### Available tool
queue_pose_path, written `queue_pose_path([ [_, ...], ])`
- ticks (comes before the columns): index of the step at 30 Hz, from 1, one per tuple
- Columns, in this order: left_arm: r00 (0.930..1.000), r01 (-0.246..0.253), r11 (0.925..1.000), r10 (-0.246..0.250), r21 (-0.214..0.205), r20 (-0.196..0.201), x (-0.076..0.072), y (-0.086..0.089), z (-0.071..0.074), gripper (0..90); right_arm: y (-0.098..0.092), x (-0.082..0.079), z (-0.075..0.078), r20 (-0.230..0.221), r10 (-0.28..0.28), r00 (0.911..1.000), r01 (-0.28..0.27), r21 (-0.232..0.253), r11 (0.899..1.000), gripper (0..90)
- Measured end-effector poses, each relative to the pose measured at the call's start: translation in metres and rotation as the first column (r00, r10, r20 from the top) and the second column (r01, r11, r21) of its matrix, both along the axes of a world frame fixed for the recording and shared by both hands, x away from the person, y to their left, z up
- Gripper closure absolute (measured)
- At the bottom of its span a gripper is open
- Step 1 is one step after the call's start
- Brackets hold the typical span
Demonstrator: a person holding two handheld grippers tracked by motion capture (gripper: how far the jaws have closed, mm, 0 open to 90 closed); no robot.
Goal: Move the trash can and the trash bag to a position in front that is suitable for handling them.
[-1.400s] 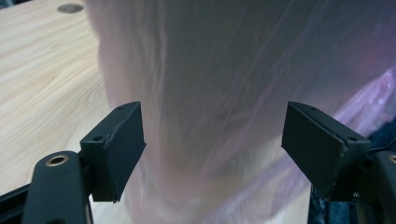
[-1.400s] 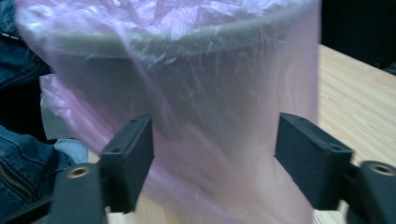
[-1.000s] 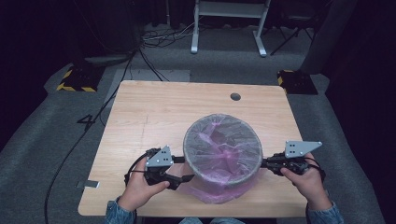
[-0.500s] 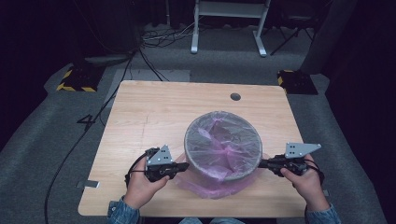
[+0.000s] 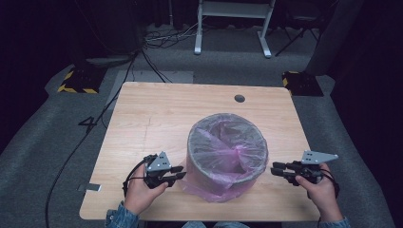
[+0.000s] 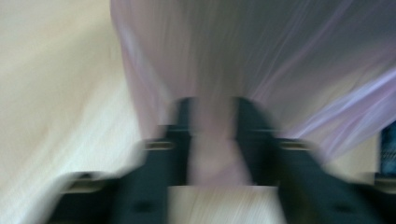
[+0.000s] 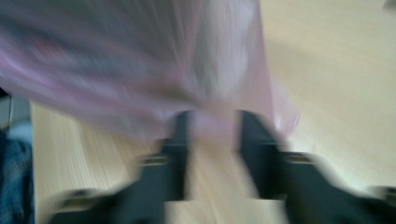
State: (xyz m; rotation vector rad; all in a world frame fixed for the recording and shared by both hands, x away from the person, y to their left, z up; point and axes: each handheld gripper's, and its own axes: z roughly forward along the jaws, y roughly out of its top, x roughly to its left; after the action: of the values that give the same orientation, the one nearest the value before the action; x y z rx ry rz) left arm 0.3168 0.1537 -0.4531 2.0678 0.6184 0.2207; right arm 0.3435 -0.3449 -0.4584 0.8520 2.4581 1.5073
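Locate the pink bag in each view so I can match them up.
High view: pink bag lining the bin, right of centre near the table's near edge, its skirt spilling onto the wood.
Left gripper view: bag across the top and right, just past the jaws; blurred.
Right gripper view: bag across the top left, ahead of the jaws; blurred.
Shared landmark: the wooden table.

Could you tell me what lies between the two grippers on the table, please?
In the high view, the bin lined with a pink bag stands between the left gripper and the right gripper.
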Motion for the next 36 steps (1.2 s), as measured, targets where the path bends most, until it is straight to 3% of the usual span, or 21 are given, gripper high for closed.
queue_pose_path([
  [2,0.9994,0.027,0.9987,-0.026,-0.043,0.024,-0.006,-0.001,0.011,45.8,0.0,-0.003,0.01,0.057,0.014,0.9983,-0.016,0.034,0.999,40.0],
  [4,0.9968,0.071,0.9936,-0.068,-0.087,0.042,-0.013,-0.003,0.021,32.9,0.01,-0.009,0.023,0.106,0.067,0.9921,-0.07,0.026,0.997,27.1],
  [8,0.9945,0.077,0.9906,-0.069,-0.113,0.079,-0.014,-0.01,0.032,21.7,0.031,-0.015,0.036,0.143,0.155,0.9775,-0.158,0.014,0.987,21.4],
  [11,0.9947,0.057,0.9935,-0.048,-0.099,0.091,-0.006,-0.013,0.034,19.0,0.046,-0.013,0.043,0.156,0.19,0.9694,-0.188,-0.024,0.982,21.5],
  [13,0.9946,0.058,0.9937,-0.05,-0.095,0.091,-0.001,-0.013,0.034,18.0,0.054,-0.011,0.045,0.166,0.195,0.9665,-0.189,-0.054,0.98,27.2],
  [16,0.9917,0.058,0.9943,-0.047,-0.089,0.12,0.003,-0.014,0.037,18.0,0.059,-0.009,0.049,0.157,0.244,0.957,-0.242,-0.033,0.97,45.1],
  [17,0.9907,0.074,0.9918,-0.061,-0.104,0.122,0.004,-0.015,0.039,18.0,0.06,-0.008,0.051,0.155,0.254,0.9547,-0.252,-0.031,0.967,51.8],
  [18,0.9901,0.08,0.991,-0.067,-0.107,0.124,0.005,-0.016,0.04,17.7,0.06,-0.007,0.055,0.152,0.279,0.9482,-0.274,-0.053,0.96,61.3],
  [22,0.9861,0.101,0.9902,-0.086,-0.097,0.142,0.006,-0.016,0.046,16.6,0.06,-0.006,0.062,0.151,0.278,0.9485,-0.271,-0.067,0.96,85.7],
  [27,0.9793,0.097,0.988,-0.074,-0.12,0.188,0.003,-0.013,0.058,16.8,0.055,-0.008,0.072,0.188,0.232,0.9544,-0.233,-0.014,0.972,90.0],
  [30,0.9805,0.108,0.9783,-0.076,-0.176,0.181,0.005,-0.008,0.065,19.3,0.053,-0.01,0.078,0.216,0.208,0.954,-0.212,-0.004,0.977,90.0],
  [32,0.9809,0.124,0.9741,-0.092,-0.189,0.172,0.006,-0.007,0.067,27.2,0.052,-0.01,0.08,0.225,0.199,0.9537,-0.206,0.006,0.979,90.0],
  [33,0.9792,0.14,0.9727,-0.108,-0.185,0.172,0.006,-0.007,0.068,36.2,0.051,-0.01,0.08,0.227,0.196,0.954,-0.203,0.008,0.979,90.0],
  [36,0.9801,0.142,0.9734,-0.112,-0.18,0.164,0.004,-0.01,0.07,50.7,0.051,-0.009,0.078,0.221,0.196,0.9554,-0.203,0.01,0.979,90.0],
])
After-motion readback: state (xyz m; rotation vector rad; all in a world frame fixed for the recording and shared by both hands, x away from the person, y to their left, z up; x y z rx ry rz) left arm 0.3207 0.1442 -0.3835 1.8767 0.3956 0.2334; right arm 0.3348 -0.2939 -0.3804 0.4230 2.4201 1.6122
